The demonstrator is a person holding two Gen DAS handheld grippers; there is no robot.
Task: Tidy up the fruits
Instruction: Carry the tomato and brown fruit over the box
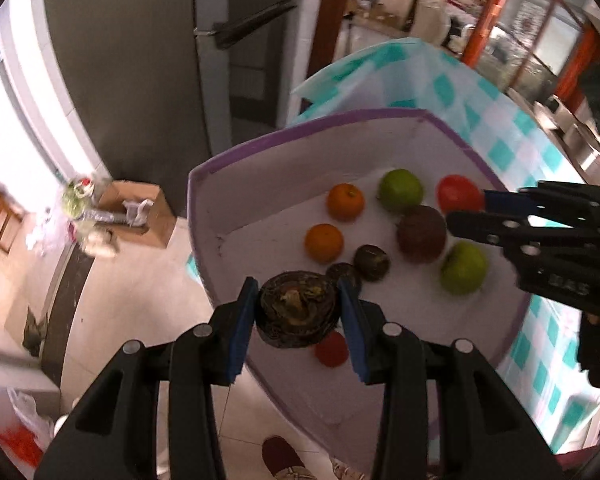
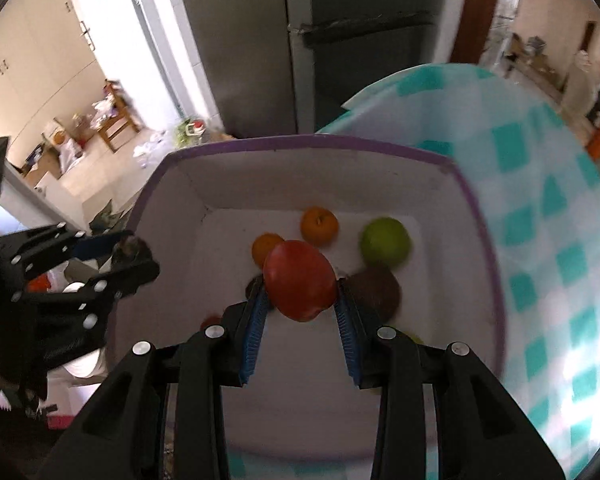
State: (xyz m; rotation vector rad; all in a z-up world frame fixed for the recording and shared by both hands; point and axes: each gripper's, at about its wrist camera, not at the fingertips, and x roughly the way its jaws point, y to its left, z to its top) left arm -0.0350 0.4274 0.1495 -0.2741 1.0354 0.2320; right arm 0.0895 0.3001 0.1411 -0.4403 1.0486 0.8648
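Note:
My left gripper (image 1: 297, 312) is shut on a dark brown wrinkled fruit (image 1: 297, 314) and holds it above the near edge of a white tray with a purple rim (image 1: 259, 144). My right gripper (image 2: 300, 300) is shut on a red apple (image 2: 300, 280) above the tray (image 2: 300, 144). In the tray lie two oranges (image 1: 346, 201), two green apples (image 1: 400, 190), a large brown fruit (image 1: 422, 233), two small dark fruits (image 1: 372, 263) and a small red fruit (image 1: 332, 349). The right gripper also shows in the left wrist view (image 1: 480, 210), holding the red apple (image 1: 458, 194).
The tray rests on a table with a teal-and-white checked cloth (image 2: 548, 240). A grey fridge (image 1: 139, 60) stands behind. A cardboard box (image 1: 139, 212) and bags lie on the tiled floor at the left.

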